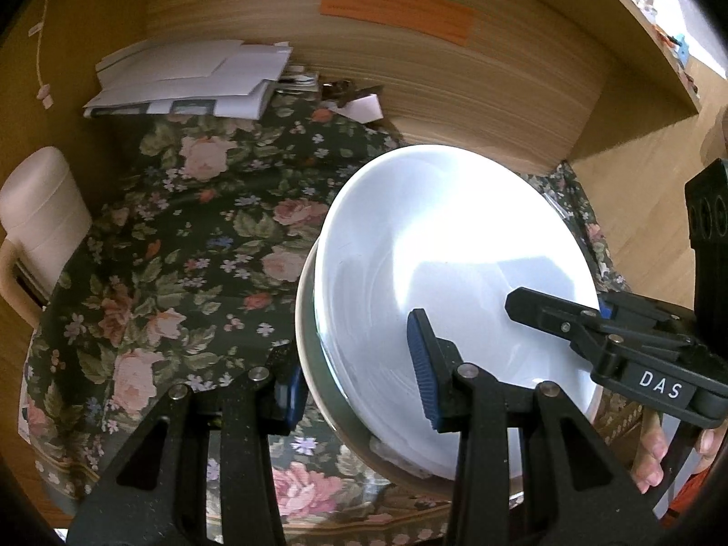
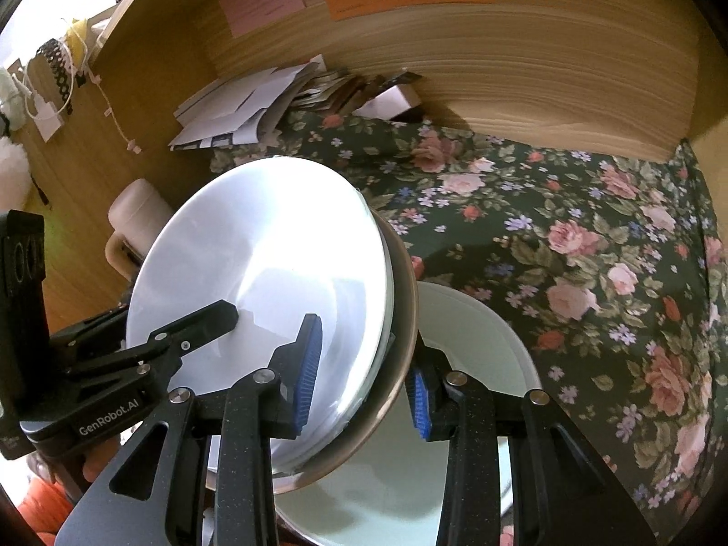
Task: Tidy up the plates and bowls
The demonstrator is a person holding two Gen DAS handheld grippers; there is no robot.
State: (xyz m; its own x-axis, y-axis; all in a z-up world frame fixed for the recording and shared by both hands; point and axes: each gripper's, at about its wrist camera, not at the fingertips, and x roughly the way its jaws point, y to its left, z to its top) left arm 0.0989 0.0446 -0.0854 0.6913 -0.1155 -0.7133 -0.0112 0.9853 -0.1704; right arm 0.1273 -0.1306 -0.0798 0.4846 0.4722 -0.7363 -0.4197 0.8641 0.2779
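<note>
Both the left gripper (image 1: 359,391) and the right gripper (image 2: 364,375) clamp opposite rims of a tilted plate stack (image 1: 437,264) above the floral cloth (image 1: 182,250). Only the right view shows a pale bowl (image 2: 477,318) beneath the stack; only the left shows fingers (image 1: 650,455).

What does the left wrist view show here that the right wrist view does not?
Only left wrist: the person's fingers under the right tongs.

Only right wrist: a pale plate lying on the floral cloth beneath the lifted stack.

Both: the stack of white plates in a bowl, gripped at opposite rims by both tongs, the left tongs, papers, a cream jug.
</note>
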